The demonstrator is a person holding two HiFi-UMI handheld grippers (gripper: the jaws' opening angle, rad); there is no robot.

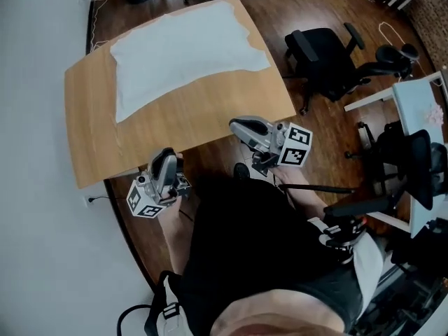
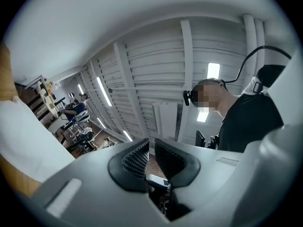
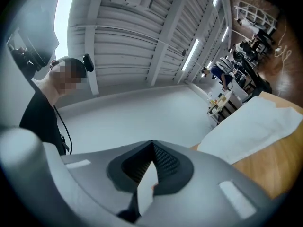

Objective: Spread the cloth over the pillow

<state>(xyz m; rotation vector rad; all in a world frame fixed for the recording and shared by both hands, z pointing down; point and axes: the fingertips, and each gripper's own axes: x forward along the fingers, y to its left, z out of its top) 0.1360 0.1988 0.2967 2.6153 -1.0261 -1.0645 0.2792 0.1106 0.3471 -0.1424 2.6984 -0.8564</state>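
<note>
**Cloth:** the white cloth point(image 1: 182, 47) is lying flat across the upper half of the wooden table point(image 1: 210, 124), in the upper centre of the head view. No pillow is showing on its own. I am judging that it is sitting under the cloth, though I cannot confirm this.

**Grippers:** both are hanging off the table's near edge, close to the person's body and well apart from the cloth.
- The left gripper point(image 1: 165, 165) is at lower left. Its jaws are standing a narrow slit apart with nothing between them point(image 2: 150, 157).
- The right gripper point(image 1: 245, 128) is at centre. Its jaws are meeting at the tips and gripping nothing point(image 3: 151, 148).

**Step in hand:** the spreading is looking finished or nearly so.
- To do it well, I am checking the cloth's right border, which is running wavy toward the table's upper right corner.
- If it needs correcting, I am pinching only the hem and drawing it outward low and level, so the rest is not dragging.

**Writing:** no brand or text is readable. The only markings are black-and-white square markers on each gripper's cube.
</note>
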